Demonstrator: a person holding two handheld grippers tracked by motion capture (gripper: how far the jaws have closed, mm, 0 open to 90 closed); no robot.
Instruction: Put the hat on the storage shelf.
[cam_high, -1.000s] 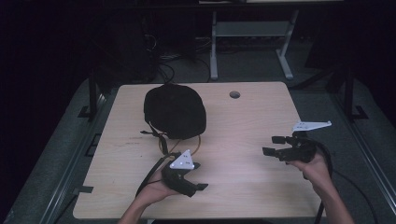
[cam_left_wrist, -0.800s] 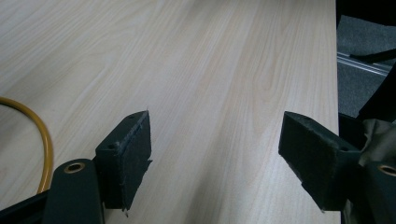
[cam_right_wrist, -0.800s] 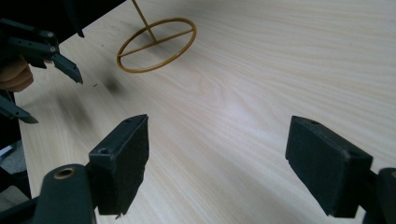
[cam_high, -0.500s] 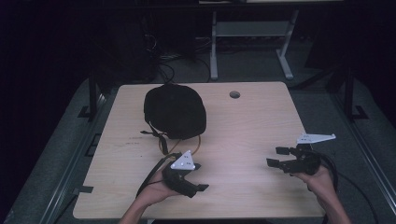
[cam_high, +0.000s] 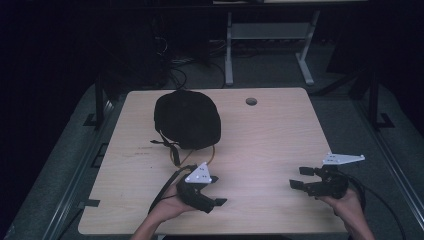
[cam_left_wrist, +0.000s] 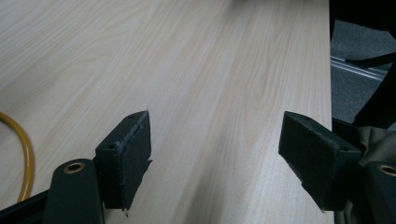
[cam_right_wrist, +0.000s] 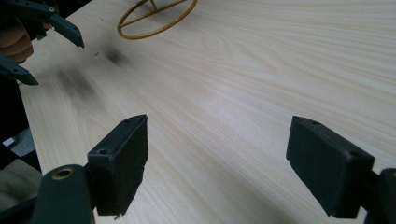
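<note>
A black dome-shaped cap with dangling straps lies on the far left part of the wooden table. A thin yellow cord loop lies just in front of it, and I also see the cord and the loop from the gripper views. My left gripper sits near the front edge, open, pointing right over bare wood. My right gripper is at the front right, open, pointing left, nothing between its jaws. The other gripper appears far off in the right gripper view.
A round cable hole sits near the table's far edge. Behind the table stands a white metal frame amid dark floor and cables. The table's right edge drops to a grey floor.
My right gripper has drawn back toward the near edge of the table, staying open. The left gripper and the cap have hardly moved.
</note>
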